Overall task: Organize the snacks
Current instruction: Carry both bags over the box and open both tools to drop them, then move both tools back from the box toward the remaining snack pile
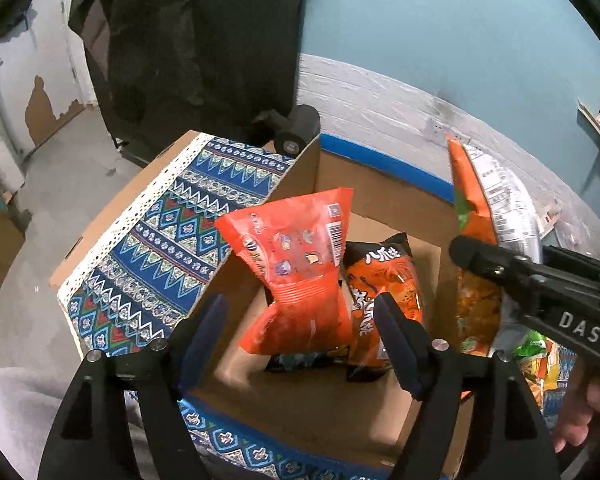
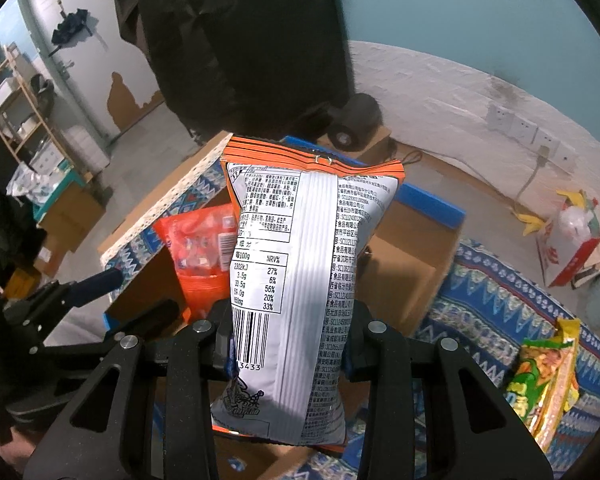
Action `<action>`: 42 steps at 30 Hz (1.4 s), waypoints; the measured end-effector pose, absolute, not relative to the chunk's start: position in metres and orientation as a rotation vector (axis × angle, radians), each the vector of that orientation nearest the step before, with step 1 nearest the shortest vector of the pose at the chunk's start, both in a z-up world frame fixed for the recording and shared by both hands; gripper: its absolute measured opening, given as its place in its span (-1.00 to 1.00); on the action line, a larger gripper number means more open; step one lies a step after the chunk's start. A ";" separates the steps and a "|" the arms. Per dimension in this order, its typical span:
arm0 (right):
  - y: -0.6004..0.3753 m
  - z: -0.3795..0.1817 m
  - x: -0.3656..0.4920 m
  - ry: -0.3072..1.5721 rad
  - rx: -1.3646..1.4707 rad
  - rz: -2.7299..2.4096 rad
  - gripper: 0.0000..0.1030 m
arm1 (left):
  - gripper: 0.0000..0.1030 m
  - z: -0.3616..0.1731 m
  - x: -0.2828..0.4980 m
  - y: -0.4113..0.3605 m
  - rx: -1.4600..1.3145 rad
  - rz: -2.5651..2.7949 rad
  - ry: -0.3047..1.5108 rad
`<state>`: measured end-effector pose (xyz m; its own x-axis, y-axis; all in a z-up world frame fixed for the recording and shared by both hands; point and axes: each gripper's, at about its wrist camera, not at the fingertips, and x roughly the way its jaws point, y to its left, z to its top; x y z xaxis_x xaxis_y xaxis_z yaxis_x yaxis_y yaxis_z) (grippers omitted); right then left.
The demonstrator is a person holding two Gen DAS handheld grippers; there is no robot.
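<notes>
Left tool (image 1: 300, 344): jaws spread wide, nothing pinched; it hangs above the cardboard box (image 1: 380, 200).
Red-orange bag (image 1: 296, 268): stands tilted inside the box between the spread pads, clear of both; a barcode and small pictures show, the print too blurred to read.
Dark-orange bag (image 1: 384, 280): upright in the box just beside the red-orange one, touching it; large Chinese characters, not legible here.
Box edges: the left flap carries a blue patterned cloth (image 1: 172, 236); blue tape lines the far rim; bare floor of the box shows in front of the bags.
Right tool (image 2: 288, 344): marked "DAS" on its side; clamped on a chip bag (image 2: 300, 264).
Chip bag: orange top seam, silver back panel with a nutrition table reading "NRV%", "2302kJ", "27%", and a barcode ending "3433"; held upright above the box.
Counter, right: a green-yellow snack pack (image 2: 548, 384) lies on the cloth.
</notes>
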<state>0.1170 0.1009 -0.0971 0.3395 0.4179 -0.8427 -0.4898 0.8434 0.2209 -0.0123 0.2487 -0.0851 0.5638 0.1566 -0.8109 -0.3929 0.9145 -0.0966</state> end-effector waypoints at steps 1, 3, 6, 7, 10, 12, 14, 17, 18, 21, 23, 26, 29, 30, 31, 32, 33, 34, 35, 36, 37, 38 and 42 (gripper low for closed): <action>0.104 -0.098 0.117 1.076 -0.077 0.597 -0.32 | 0.50 -0.085 -0.013 0.250 -0.284 0.328 0.920; 0.107 -0.101 0.116 1.087 -0.076 0.609 -0.31 | 0.50 -0.084 -0.015 0.251 -0.292 0.327 0.919; 0.110 -0.106 0.116 1.108 -0.073 0.615 -0.16 | 0.50 -0.082 -0.017 0.252 -0.293 0.328 0.915; 0.111 -0.106 0.117 1.111 -0.071 0.614 0.02 | 0.50 -0.082 -0.017 0.252 -0.294 0.327 0.915; 0.107 -0.105 0.115 1.105 -0.071 0.606 0.08 | 0.50 -0.081 -0.016 0.250 -0.297 0.315 0.913; 0.103 -0.102 0.114 1.100 -0.072 0.595 0.08 | 0.50 -0.079 -0.016 0.247 -0.292 0.306 0.911; 0.097 -0.098 0.114 1.091 -0.066 0.585 0.11 | 0.50 -0.078 -0.015 0.243 -0.285 0.298 0.911; 0.085 -0.090 0.113 1.068 -0.066 0.560 0.23 | 0.51 -0.076 -0.014 0.237 -0.281 0.283 0.907; 0.081 -0.088 0.112 1.063 -0.066 0.552 0.26 | 0.52 -0.075 -0.014 0.235 -0.283 0.281 0.906; 0.069 -0.083 0.112 1.057 -0.066 0.529 0.29 | 0.52 -0.074 -0.010 0.226 -0.298 0.246 0.910; 0.057 -0.080 0.112 1.054 -0.071 0.508 0.29 | 0.52 -0.073 -0.007 0.219 -0.293 0.233 0.911; 0.042 -0.077 0.110 1.053 -0.079 0.488 0.29 | 0.52 -0.072 -0.002 0.204 -0.276 0.201 0.912; 0.025 -0.075 0.107 1.053 -0.078 0.463 0.29 | 0.52 -0.073 0.004 0.187 -0.252 0.169 0.916; 0.020 -0.074 0.106 1.054 -0.078 0.457 0.29 | 0.52 -0.073 0.005 0.182 -0.246 0.160 0.919; 0.014 -0.074 0.105 1.054 -0.079 0.450 0.29 | 0.52 -0.074 0.006 0.176 -0.240 0.148 0.922; 0.006 -0.073 0.104 1.053 -0.079 0.440 0.29 | 0.52 -0.074 0.008 0.170 -0.229 0.134 0.925; 0.002 -0.072 0.103 1.051 -0.079 0.435 0.29 | 0.52 -0.074 0.009 0.164 -0.218 0.126 0.926; -0.005 -0.072 0.102 1.049 -0.079 0.427 0.29 | 0.52 -0.075 0.010 0.160 -0.210 0.120 0.928; -0.014 -0.071 0.101 1.048 -0.076 0.415 0.29 | 0.52 -0.075 0.012 0.154 -0.198 0.109 0.932; -0.020 -0.071 0.101 1.049 -0.072 0.407 0.29 | 0.52 -0.076 0.013 0.149 -0.190 0.102 0.934; -0.027 -0.071 0.101 1.050 -0.067 0.398 0.29 | 0.52 -0.076 0.015 0.144 -0.185 0.096 0.937; -0.034 -0.071 0.101 1.051 -0.063 0.388 0.29 | 0.52 -0.076 0.017 0.138 -0.179 0.085 0.941; -0.059 -0.073 0.100 1.058 -0.041 0.358 0.29 | 0.52 -0.077 0.023 0.120 -0.159 0.051 0.947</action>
<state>0.1000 -0.0594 -0.0727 0.4384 0.2686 -0.8577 -0.3076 0.9415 0.1377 0.0233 0.1197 -0.0768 0.5840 -0.0261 -0.8114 -0.1131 0.9871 -0.1132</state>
